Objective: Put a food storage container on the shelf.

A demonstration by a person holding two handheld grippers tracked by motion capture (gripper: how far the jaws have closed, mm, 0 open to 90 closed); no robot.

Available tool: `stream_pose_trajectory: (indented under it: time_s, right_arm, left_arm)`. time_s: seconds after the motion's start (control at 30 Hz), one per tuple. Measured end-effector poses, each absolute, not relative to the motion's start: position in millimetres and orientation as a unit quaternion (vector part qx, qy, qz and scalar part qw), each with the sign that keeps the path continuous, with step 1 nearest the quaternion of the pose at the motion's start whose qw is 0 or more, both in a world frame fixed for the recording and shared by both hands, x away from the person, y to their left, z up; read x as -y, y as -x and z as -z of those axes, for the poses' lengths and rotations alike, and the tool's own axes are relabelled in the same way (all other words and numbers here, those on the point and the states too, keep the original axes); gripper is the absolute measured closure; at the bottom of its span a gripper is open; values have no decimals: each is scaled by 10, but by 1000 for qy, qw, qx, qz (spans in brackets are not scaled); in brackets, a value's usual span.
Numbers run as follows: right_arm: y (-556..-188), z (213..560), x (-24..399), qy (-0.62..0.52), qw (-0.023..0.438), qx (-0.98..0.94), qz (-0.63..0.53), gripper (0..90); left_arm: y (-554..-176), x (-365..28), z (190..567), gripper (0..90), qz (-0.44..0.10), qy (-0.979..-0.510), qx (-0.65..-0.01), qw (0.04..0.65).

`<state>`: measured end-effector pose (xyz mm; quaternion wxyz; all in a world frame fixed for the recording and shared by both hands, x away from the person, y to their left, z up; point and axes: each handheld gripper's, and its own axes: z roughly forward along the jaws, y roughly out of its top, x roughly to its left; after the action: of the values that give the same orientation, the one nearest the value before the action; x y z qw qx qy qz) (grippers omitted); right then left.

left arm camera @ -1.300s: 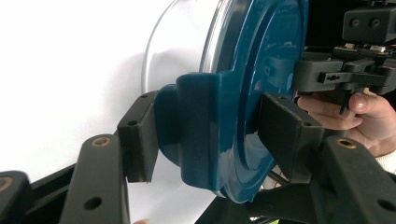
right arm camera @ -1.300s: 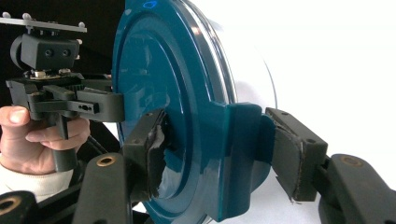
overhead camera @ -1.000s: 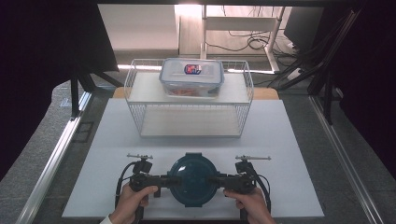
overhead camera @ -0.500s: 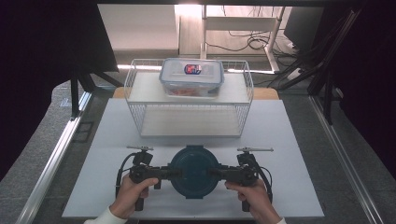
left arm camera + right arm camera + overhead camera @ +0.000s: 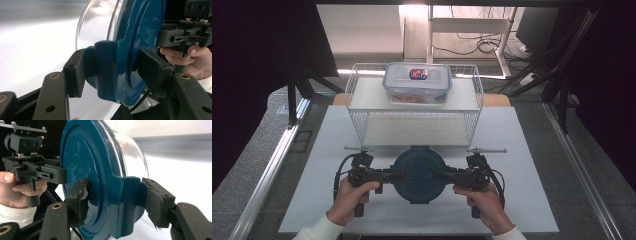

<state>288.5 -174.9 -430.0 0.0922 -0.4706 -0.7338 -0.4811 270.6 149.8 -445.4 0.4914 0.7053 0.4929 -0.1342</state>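
A round glass container with a dark teal lid (image 5: 418,172) hangs above the white table (image 5: 522,150), held between my two grippers. My left gripper (image 5: 393,176) is shut on the lid's left side tab, my right gripper (image 5: 443,175) on the right one. In the left gripper view the left gripper (image 5: 112,75) clamps the teal tab (image 5: 106,67), one pad on each side, with the clear bowl (image 5: 95,22) beyond. The right gripper view shows the right gripper (image 5: 120,200) pressing on the opposite tab (image 5: 125,202), its pads (image 5: 82,200) worn.
A white wire rack (image 5: 362,100) stands at the back of the table, just beyond the held container. On its top shelf rests a clear rectangular food box (image 5: 417,82) with a labelled lid. Metal rails (image 5: 272,165) run along both table sides.
Both hands have lifted the round container together; it has risen and drifted a little toward the wire rack. The grips look the same.
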Motion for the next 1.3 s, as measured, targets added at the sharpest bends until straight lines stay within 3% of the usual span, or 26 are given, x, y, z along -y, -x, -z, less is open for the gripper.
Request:
stream_pose_trajectory:
  time_s: [1.3]
  right_arm:
    - [-3154,3456,1655,436,48,746,501,403]
  left_arm:
    - [-2977,-1593,3672,416,98,-703,-466,528]
